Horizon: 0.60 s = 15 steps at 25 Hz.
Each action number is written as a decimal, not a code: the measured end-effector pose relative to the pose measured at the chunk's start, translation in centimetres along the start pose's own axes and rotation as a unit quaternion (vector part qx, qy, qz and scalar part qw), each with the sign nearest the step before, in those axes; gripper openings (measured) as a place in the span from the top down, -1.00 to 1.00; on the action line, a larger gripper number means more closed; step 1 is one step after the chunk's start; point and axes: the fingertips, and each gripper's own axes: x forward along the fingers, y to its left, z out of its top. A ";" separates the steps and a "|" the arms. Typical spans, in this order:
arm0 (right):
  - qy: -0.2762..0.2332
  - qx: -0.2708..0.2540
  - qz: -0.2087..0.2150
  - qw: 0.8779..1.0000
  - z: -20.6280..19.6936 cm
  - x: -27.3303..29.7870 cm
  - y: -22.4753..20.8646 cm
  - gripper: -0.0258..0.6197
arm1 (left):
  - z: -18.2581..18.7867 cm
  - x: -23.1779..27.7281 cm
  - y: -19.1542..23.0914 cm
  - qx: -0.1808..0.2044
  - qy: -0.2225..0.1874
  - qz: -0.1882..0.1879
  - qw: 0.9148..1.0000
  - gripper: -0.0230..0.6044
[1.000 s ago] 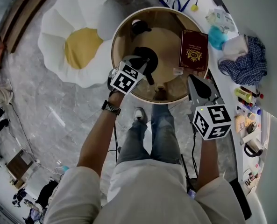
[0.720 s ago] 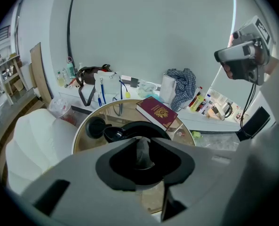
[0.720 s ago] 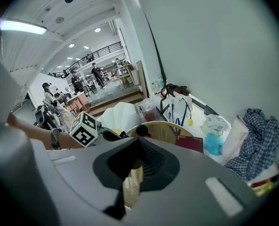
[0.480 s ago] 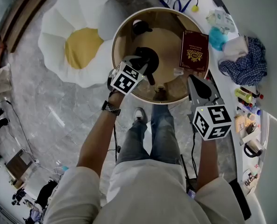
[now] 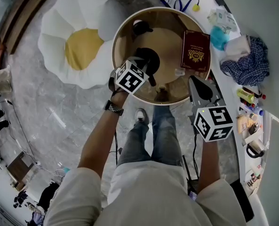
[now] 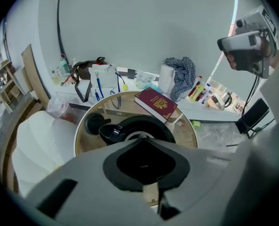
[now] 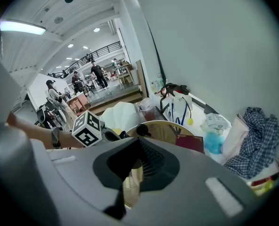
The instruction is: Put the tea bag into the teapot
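The black teapot (image 5: pixel 147 56) stands open on the round wooden table (image 5: pixel 170 91), and its lid (image 5: pixel 140 27) lies farther back. My left gripper (image 5: pixel 148 73) hangs right over the pot's near side, jaws shut with nothing showing between them. In the left gripper view the teapot (image 6: pixel 144 126) sits just beyond the closed jaws of that gripper (image 6: pixel 141 149), with something pale in its mouth. A small white piece (image 5: pixel 179 72), perhaps the tea bag, lies by the book's near corner. My right gripper (image 5: pixel 198 84) hovers shut and empty at the table's right front edge.
A dark red book (image 5: pixel 195 50) lies on the table's right side. A white counter (image 5: pixel 233 27) to the right carries a checked cloth (image 5: pixel 248 62), a blue thing and small bottles. A daisy-shaped cushion (image 5: pixel 78 41) lies on the floor at left.
My left gripper has shifted slightly to the right over the teapot. The right gripper has not moved.
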 end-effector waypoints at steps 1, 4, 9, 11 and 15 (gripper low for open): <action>0.000 0.001 -0.001 1.000 0.0 0.0 -0.1 0.90 | 0.0 0.2 0.0 0.005 0.008 0.001 1.000 0.91; 0.000 0.002 -0.003 1.000 -0.1 -0.1 -0.3 0.90 | -0.2 0.6 -0.2 0.024 0.035 0.001 0.999 0.89; 0.000 0.003 -0.004 1.000 0.0 -0.2 -0.6 0.90 | 0.1 0.6 0.0 0.011 0.027 0.000 1.000 0.88; -0.001 0.002 -0.004 1.000 0.0 -0.2 -0.6 0.90 | 0.1 0.3 0.1 0.002 0.019 -0.001 1.000 0.87; -0.007 0.000 -0.003 1.000 0.4 -0.5 -0.2 0.90 | 0.0 -0.5 0.3 -0.001 0.012 0.002 1.000 0.81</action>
